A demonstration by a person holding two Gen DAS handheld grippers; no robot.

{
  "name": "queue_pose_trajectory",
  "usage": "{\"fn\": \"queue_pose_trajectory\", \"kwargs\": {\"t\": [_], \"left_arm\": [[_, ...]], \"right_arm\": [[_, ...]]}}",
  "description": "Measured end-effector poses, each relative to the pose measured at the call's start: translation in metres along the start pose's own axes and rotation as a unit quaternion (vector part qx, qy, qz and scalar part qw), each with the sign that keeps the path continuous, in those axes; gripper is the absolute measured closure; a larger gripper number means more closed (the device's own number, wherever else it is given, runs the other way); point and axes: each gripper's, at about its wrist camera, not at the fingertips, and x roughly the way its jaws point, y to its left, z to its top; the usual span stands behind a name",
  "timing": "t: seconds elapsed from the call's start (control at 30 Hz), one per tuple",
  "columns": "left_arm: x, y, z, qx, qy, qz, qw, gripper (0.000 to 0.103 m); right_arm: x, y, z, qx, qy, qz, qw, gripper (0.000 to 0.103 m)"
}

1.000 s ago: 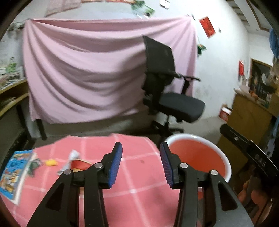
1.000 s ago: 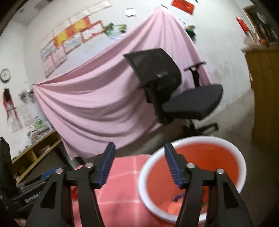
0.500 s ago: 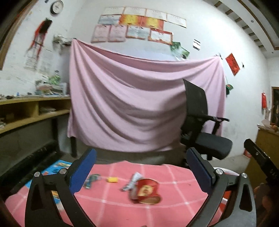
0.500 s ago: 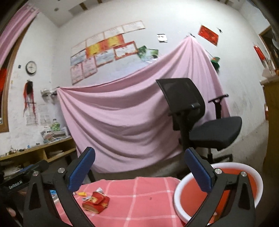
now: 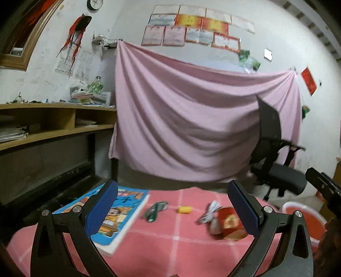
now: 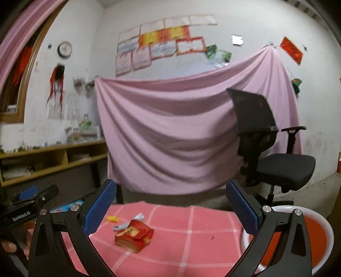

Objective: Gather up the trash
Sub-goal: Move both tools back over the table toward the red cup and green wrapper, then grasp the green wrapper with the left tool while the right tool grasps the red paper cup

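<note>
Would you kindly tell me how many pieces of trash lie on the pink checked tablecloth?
4: green wrapper, small yellow piece, crumpled white-grey wrapper, red crushed packet. The tongs may hide more.

A pink sheet (image 5: 191, 127) drapes the white wall beneath pinned certificates (image 5: 191, 32) and a round clock (image 5: 95, 3), with wooden shelves (image 5: 53, 125) left and a black office chair (image 6: 272, 153) right.

Room dimly and evenly lit; light source not seen. Colours slightly washed out, no glare noted. Strong fisheye bending is seen in both views, with black vignetting at the corners. Motion blur is spread over the pink sheet (image 5: 191, 119), the wall papers (image 6: 162, 49) and the crumpled red pack (image 6: 134, 235). Soft shadow is cast under the shelf (image 5: 53, 132).
</note>
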Motion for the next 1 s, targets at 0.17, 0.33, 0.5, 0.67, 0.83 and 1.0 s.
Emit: {"fn": "queue_pose_trajectory", "kwargs": {"t": [0.17,0.33,0.5,0.67,0.83,1.0], "left_arm": [[0.021,0.011,-0.003,0.032,0.024,0.045,0.9982,0.002],[0.049,0.023,-0.013,0.034,0.075,0.035,0.9959,0.003],[0.075,0.024,-0.019,0.042,0.121,0.014,0.9917,0.015],[0.109,0.024,-0.029,0.033,0.195,-0.004,0.9803,0.029],[0.132,0.025,-0.037,0.017,0.244,-0.035,0.9690,0.045],[0.148,0.022,-0.039,0.023,0.268,-0.032,0.9627,0.059]], "right_arm": [[0.042,0.019,-0.012,0.001,0.095,0.019,0.995,0.000],[0.077,0.037,-0.031,-0.032,0.185,0.031,0.982,0.000],[0.096,0.042,-0.048,-0.033,0.240,0.042,0.969,0.001],[0.111,0.043,-0.056,-0.026,0.272,0.049,0.961,0.002],[0.119,0.042,-0.064,-0.017,0.299,0.049,0.953,0.006],[0.121,0.040,-0.067,-0.010,0.310,0.056,0.949,0.012]]}}
